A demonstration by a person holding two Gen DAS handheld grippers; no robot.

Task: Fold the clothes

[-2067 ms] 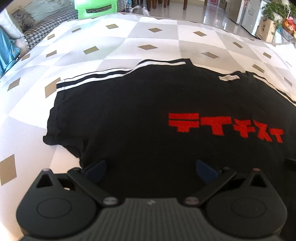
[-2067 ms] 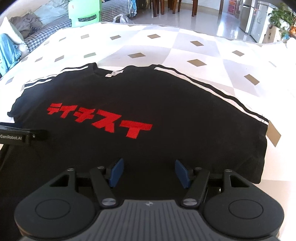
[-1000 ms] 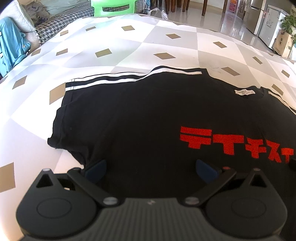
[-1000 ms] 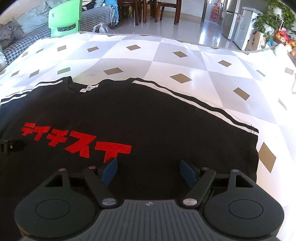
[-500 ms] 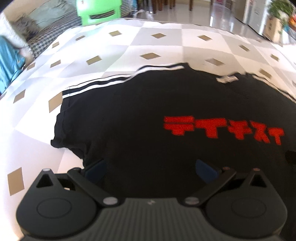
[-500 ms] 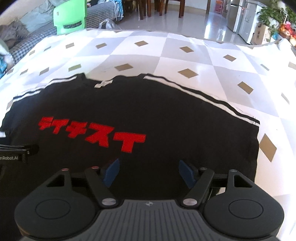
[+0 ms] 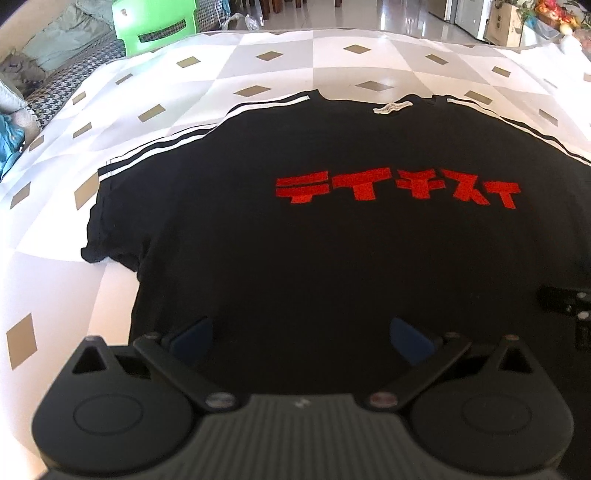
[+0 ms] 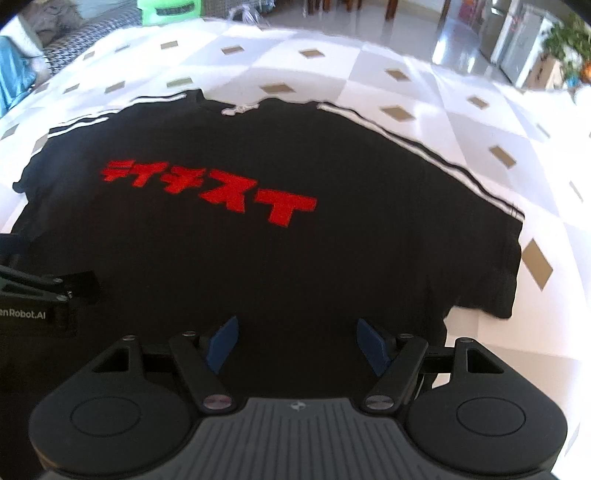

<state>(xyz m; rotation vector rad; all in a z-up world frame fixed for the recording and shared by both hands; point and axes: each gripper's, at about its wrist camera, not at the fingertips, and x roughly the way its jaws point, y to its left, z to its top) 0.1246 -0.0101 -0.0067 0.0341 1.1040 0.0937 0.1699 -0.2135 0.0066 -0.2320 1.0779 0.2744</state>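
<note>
1. A black T-shirt (image 7: 295, 258) lies spread flat, print side up, on a counter covered by a white and grey checked cloth (image 7: 332, 59) with tan diamonds.
2. Its long axis, collar to hem, runs from the far side of the counter toward the cameras: the collar with its small white label (image 7: 392, 108) is at the far edge, and the hem is hidden below both gripper bodies.
3. The red lettering (image 7: 397, 188) runs across the chest, crosswise to that axis, and reads upright from the near side.
4. Both short sleeves stretch out sideways. The sleeve seen in the left wrist view (image 7: 107, 221) ends near a tan diamond; the sleeve in the right wrist view (image 8: 495, 273) has its cuff toward the cloth's right side.
5. Two white stripes (image 8: 436, 155) follow each shoulder from collar to sleeve end.
6. The left hand-held gripper (image 7: 303, 338) points steeply down over the shirt's lower left part, its blue pads (image 7: 192, 338) standing wide apart with nothing between them but the fabric lying below.
7. The right hand-held gripper (image 8: 297, 341) points down over the lower right part, its blue pads (image 8: 373, 345) likewise apart and gripping nothing.
8. Each gripper shows at the edge of the other's view, side by side above the shirt.
9. A green plastic chair (image 7: 155, 22) stands beyond the counter's far left corner.
</note>
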